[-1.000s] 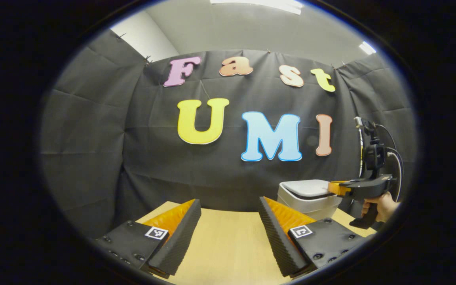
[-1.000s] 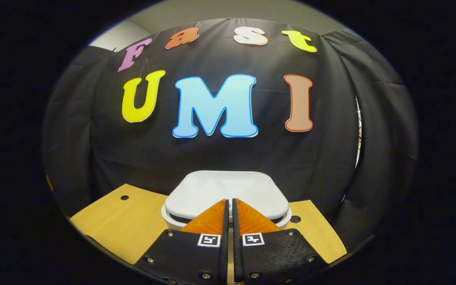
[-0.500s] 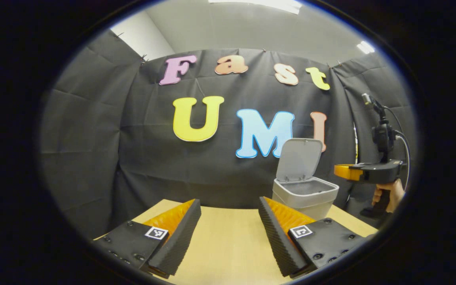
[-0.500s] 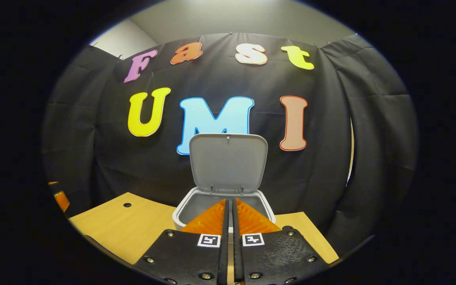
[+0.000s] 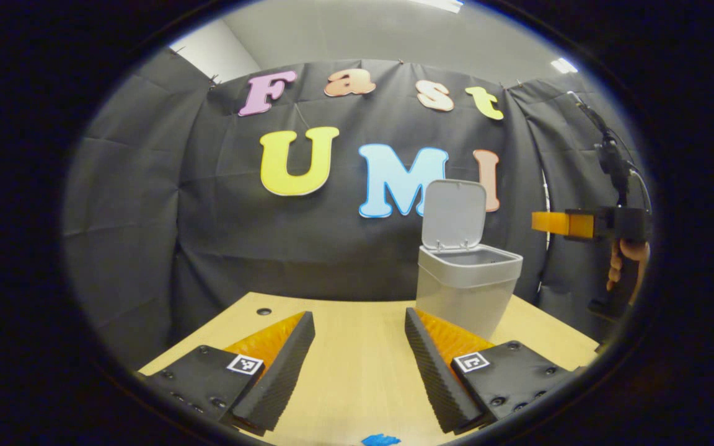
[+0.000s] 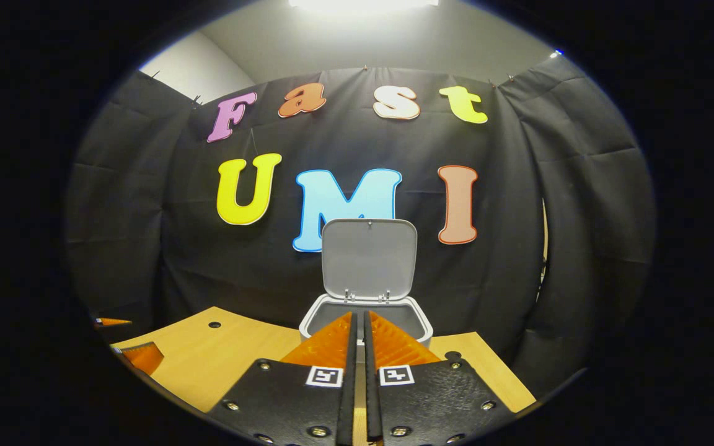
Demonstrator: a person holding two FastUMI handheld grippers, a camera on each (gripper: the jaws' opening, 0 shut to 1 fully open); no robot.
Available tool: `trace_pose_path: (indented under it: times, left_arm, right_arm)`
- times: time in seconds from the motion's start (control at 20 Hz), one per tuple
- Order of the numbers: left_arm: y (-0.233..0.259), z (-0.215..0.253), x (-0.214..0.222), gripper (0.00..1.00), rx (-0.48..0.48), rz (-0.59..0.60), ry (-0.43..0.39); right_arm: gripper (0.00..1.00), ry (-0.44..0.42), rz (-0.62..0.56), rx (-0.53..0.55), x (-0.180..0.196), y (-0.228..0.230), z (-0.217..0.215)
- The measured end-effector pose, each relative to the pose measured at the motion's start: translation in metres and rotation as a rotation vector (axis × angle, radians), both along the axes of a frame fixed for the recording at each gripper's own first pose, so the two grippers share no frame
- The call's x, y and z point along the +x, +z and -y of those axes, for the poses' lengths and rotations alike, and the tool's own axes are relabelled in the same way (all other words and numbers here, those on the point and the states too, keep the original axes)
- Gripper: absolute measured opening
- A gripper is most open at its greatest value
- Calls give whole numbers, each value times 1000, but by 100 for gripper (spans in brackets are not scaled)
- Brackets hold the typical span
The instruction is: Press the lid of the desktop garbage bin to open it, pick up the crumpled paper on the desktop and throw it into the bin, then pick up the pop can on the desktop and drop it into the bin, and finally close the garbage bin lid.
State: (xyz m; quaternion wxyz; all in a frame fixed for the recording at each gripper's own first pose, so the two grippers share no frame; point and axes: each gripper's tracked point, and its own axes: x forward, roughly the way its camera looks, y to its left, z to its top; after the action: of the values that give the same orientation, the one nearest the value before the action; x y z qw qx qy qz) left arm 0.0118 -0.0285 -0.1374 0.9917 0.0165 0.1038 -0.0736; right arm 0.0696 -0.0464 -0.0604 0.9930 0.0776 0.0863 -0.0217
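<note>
In the left gripper view, the left tool (image 5: 357, 365) hangs low over the wooden tabletop (image 5: 357, 384) with its fingers spread wide and nothing between them. The grey desktop garbage bin (image 5: 465, 291) stands just beyond its right finger, its lid (image 5: 454, 214) hinged up and upright against the booth wall. A scrap of something blue (image 5: 380, 440) shows at the bottom edge; what it is I cannot tell. Off to the right, above and past the bin, a hand (image 5: 626, 263) holds the right tool (image 5: 546, 222), level and pointing toward the bin.

The risk here: neither the crumpled paper nor the pop can is identifiable in front of the left tool, so it would have to search for them, and a sweep to the right could clip the bin, which looks light, and shove or tip it.

In the right gripper view, the right tool (image 6: 357, 337) has its fingers clenched together, gripping nothing, aimed straight at the open bin (image 6: 366, 322) from the front; whether its tips touch the bin's rim cannot be judged. The raised lid (image 6: 369, 257) stands behind the opening. A tip of the left tool (image 6: 140, 356) shows at the lower left.

A push forward could knock the lid back down, undoing the opening. The right tool would also have to release before it could grasp anything.
</note>
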Motion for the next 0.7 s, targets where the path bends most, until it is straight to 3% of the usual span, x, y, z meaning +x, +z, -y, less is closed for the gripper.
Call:
trace_pose_path:
  times: [0.15,0.4,0.55,0.7]
  left_arm:
    - [-52,1,-16,97,11,-106,-25]
    - [-124,1,-41,96,29,-257,-31]
    - [-155,8,-55,96,28,-321,-50]
    - [-186,10,-69,97,46,-384,-57]
  right_arm:
    - [22,6,17,33,-11,4,-6]
    - [32,28,9,58,-27,0,-13]
    - [48,24,-5,71,-35,-3,-11]
    - [52,16,-6,76,-42,-2,-10]
